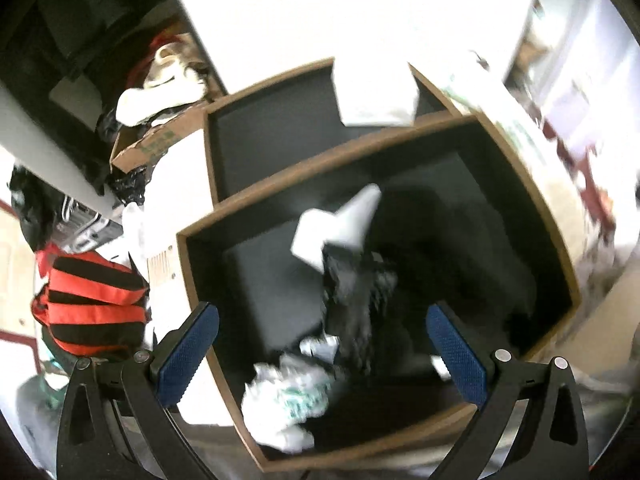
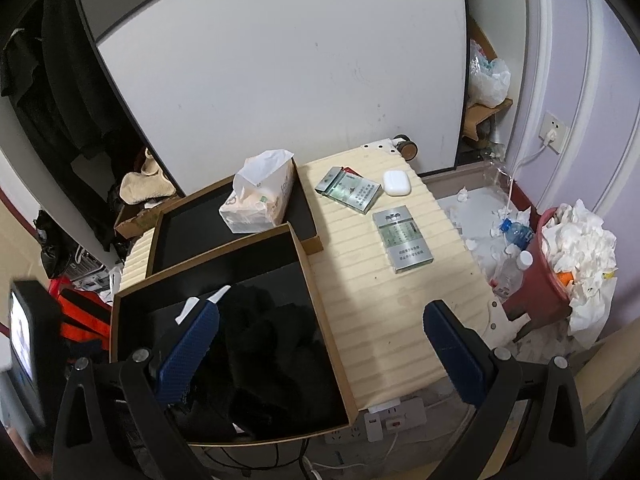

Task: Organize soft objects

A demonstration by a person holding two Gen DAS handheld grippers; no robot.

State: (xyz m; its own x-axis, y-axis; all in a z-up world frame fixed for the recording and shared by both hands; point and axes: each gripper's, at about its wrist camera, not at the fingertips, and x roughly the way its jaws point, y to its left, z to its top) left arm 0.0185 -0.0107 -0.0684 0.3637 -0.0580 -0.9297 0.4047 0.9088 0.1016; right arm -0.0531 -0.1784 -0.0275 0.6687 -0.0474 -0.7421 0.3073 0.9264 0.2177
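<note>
In the left wrist view my left gripper [image 1: 322, 316] is open above the near black tray with a brown rim [image 1: 182, 248]. A black fuzzy soft item [image 1: 352, 292] with a white tag [image 1: 340, 224] appears blurred between the spread fingers, and neither pad touches it. A crumpled white and green wrapper [image 1: 288, 400] lies at the tray's near edge. In the right wrist view my right gripper [image 2: 322, 310] is open over the near tray's right rim [image 2: 200, 262]. A pile of black soft fabric [image 2: 272, 352] fills that tray. A tissue pack [image 2: 256, 196] stands in the far tray [image 2: 192, 197].
The cream slatted table [image 2: 380, 312] holds two cigarette boxes [image 2: 348, 190] [image 2: 402, 238] and a white earbud case [image 2: 397, 183]. A red bin [image 2: 560, 264] overflowing with tissues stands at the right beside plastic bottles [image 2: 516, 236]. A red and black striped bag [image 1: 92, 300] sits left of the trays.
</note>
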